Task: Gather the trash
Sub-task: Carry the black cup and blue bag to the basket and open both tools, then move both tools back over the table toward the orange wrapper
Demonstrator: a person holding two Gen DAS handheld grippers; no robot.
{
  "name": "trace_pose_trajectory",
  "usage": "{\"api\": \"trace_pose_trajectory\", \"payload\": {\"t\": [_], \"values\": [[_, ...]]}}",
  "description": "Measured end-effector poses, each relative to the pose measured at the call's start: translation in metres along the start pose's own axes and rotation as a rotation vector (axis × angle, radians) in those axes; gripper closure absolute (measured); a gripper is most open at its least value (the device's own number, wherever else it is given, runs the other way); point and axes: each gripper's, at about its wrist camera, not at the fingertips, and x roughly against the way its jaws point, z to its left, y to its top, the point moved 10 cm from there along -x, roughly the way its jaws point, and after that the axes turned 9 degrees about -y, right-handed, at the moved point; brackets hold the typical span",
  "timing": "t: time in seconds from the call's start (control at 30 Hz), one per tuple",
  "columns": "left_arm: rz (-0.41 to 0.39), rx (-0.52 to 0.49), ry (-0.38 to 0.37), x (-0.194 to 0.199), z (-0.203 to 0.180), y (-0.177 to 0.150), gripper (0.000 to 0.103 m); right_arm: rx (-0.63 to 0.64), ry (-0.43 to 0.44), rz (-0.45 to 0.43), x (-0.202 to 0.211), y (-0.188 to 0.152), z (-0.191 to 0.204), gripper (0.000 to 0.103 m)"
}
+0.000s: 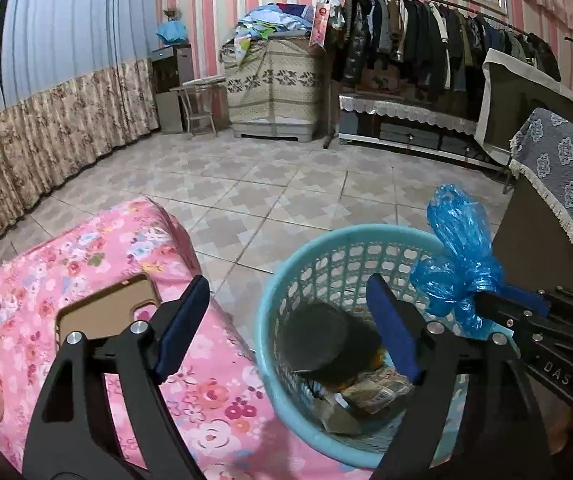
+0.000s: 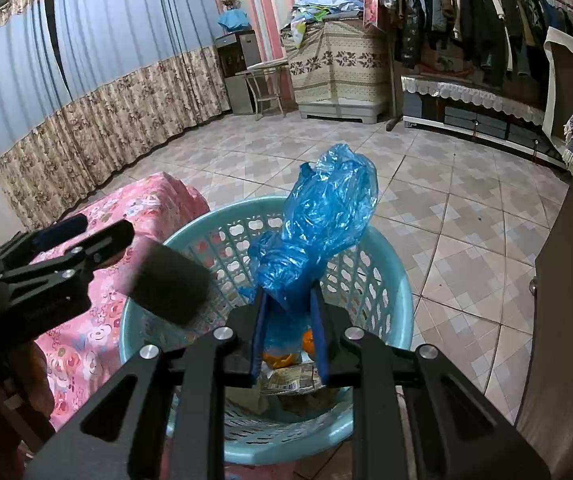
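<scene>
Your left gripper (image 1: pixel 286 328) is standing wide apart above the round turquoise plastic lattice basket (image 1: pixel 282 280), with nothing between its blue pads. A dark grey, blurred cylindrical lump (image 2: pixel 170 284) is showing in mid-air just below it over the basket's mouth; it looks to be dropping in, though the blur is hiding what it is. No earlier view is available to say more.

Your right gripper (image 2: pixel 290 320) is clamping together on the crumpled translucent blue plastic bag (image 2: pixel 322 216), pinching its gathered neck, with the loose bulk standing up above the fingertips. The bag is hanging over the far half of the basket opening.

Inside the basket, printed paper wrappers (image 2: pixel 290 380) and something orange (image 2: pixel 282 358), possibly peel, are already lying on the bottom.

Judgement: you are doing the drop-in step for both items. To do it well, you are wanting the right gripper centred over the opening and low enough that the light bag is clearing the rim before the pads part, since thin film is liable to cling to a pad or drift outside. The pink floral cloth (image 1: pixel 98 264) beside the basket is holding a tan phone case (image 1: pixel 102 308), which is not obviously trash.
</scene>
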Motion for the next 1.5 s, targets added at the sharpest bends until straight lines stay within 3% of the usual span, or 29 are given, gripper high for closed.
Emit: {"api": "trace_pose_trajectory", "payload": {"t": [0.27,0.77,0.8,0.83,0.87,1.13,1.5], "values": [[-0.035,0.031,0.091,0.024,0.03,0.006,0.013,0.006,0.005,0.008,-0.004,-0.003,0.007,0.082],[-0.041,0.138,0.229,0.078,0.115,-0.018,0.007,-0.005,0.007,0.062,-0.029,-0.013,0.05,0.078],[-0.037,0.147,0.237,0.082,0.122,-0.021,0.007,-0.006,-0.004,0.065,-0.031,-0.013,0.05,0.067],[-0.037,0.153,0.242,0.085,0.126,-0.022,0.007,-0.007,-0.017,0.066,-0.032,-0.013,0.051,0.041],[-0.039,0.159,0.248,0.089,0.13,-0.023,0.007,-0.011,-0.035,0.065,-0.033,-0.013,0.051,0.026],[-0.059,0.209,0.298,0.122,0.168,-0.034,0.006,0.005,-0.072,0.066,-0.03,-0.022,0.058,0.013],[-0.062,0.267,0.398,0.174,0.241,-0.063,0.006,0.094,0.003,-0.102,0.019,0.002,0.139,0.009]]}}
